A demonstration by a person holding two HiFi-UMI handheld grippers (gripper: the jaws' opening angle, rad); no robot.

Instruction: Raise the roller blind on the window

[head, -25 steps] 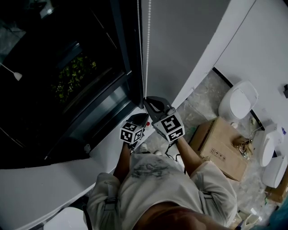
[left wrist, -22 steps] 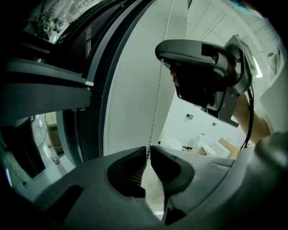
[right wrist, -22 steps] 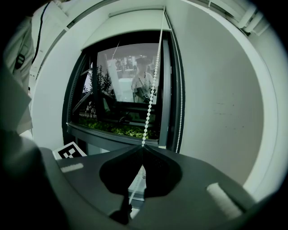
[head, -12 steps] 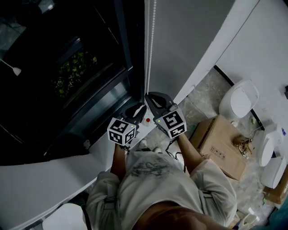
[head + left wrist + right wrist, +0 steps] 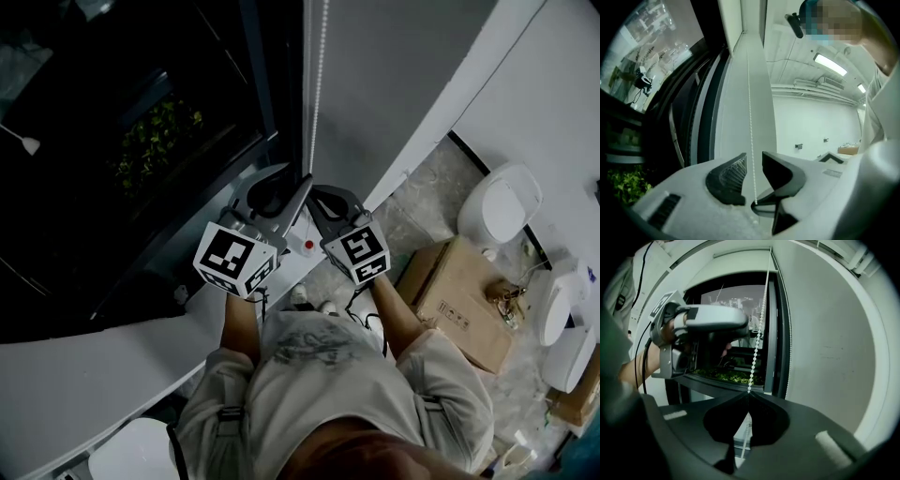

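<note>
A dark window (image 5: 141,141) fills the upper left. At right, a cardboard box (image 5: 464,305) sits on the speckled floor (image 5: 422,202).

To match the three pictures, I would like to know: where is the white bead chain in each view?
Head view: the bead chain hangs top centre, just right of the dark window frame.
Left gripper view: centre, vertical, untouched between jaws of the left hand-held gripper, which have just been opening.
Right gripper view: upper centre, slanting into the right hand-held gripper, shut on it.
Shared landmark: the window frame.
</note>
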